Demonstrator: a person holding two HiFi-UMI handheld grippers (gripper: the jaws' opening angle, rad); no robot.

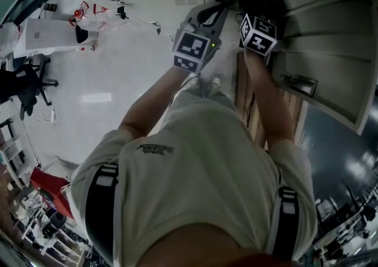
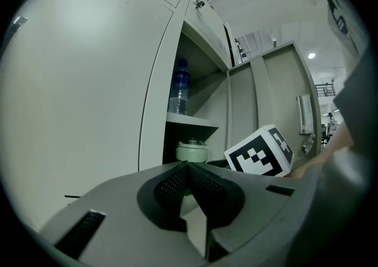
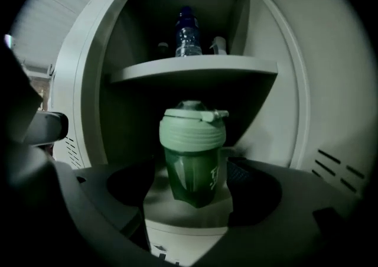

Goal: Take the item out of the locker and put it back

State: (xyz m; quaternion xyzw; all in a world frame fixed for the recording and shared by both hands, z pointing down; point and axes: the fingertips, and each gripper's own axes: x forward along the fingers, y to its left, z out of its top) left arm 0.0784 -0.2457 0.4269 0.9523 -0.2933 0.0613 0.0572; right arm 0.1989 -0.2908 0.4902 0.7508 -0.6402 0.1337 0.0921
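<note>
"While the left gripper (image 2: pixel 188 168) hangs outside the locker (image 2: pixel 171 53), jaws clenched together on nothing, where is the shaker bottle (image 3: pixel 194 153)?"

"It stands upright in the lower compartment, under the shelf (image 3: pixel 195 69) that carries a water bottle (image 3: pixel 188 32). The right gripper (image 3: pixel 192 174) has its jaws released. They stand apart on either side of the dark green body, and the pads are not pressing."

"How would it handle?"

"Probably as stiff, smooth plastic, somewhat slippery and narrowing toward the base. Whether it is full cannot be told, so its weight is a guess. The pale ribbed lid is wider. A hold on the body just beneath it looks safest, since the lid's rim would likely check any downward slip."
</note>
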